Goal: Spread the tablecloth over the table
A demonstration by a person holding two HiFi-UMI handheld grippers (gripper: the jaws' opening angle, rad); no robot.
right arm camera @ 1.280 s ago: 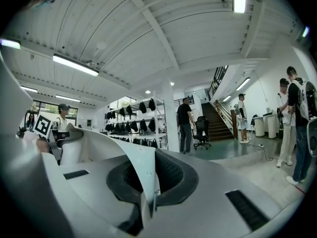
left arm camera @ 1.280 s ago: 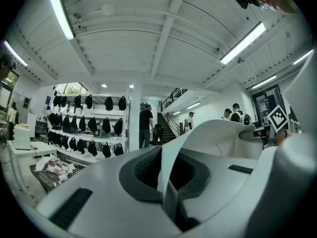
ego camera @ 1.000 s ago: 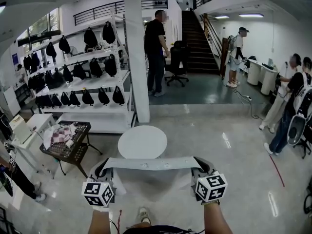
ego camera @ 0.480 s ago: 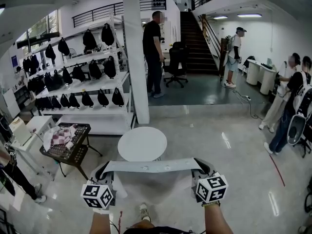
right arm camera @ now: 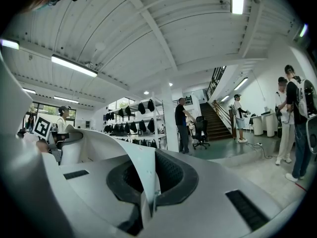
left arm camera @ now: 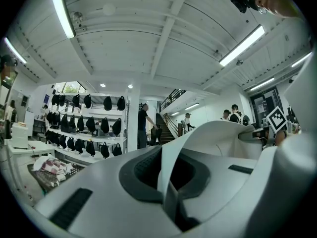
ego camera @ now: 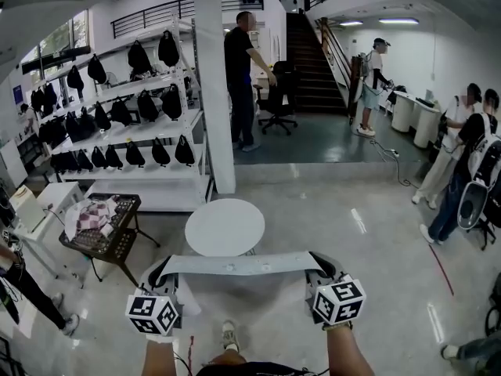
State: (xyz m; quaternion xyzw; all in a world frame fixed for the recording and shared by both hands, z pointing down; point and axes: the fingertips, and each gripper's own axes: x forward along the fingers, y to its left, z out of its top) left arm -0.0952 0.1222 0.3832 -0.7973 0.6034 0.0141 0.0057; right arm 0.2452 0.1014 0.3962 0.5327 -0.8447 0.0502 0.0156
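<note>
A pale grey tablecloth (ego camera: 239, 264) hangs stretched in a level band between my two grippers, just short of the round white table (ego camera: 225, 226). My left gripper (ego camera: 160, 272) is shut on the cloth's left end, and my right gripper (ego camera: 319, 267) is shut on its right end. In the left gripper view the tablecloth (left arm camera: 198, 143) runs off to the right from the closed left gripper (left arm camera: 167, 185). The right gripper view has the tablecloth (right arm camera: 111, 143) leaving the closed right gripper (right arm camera: 148, 195) to the left. The rest of the cloth drops below the band, out of sight.
A black cart (ego camera: 109, 241) with a checked cloth stands left of the table. Behind it are a shelf rack of black bags (ego camera: 129, 124) and a white pillar (ego camera: 213, 92). A person (ego camera: 239, 77) stands past the pillar, others (ego camera: 466, 171) at the right. Glossy floor surrounds the table.
Both grippers and the stretched cloth stay where they were. The head view has shifted slightly, and the person beyond the pillar has reached an arm out.
</note>
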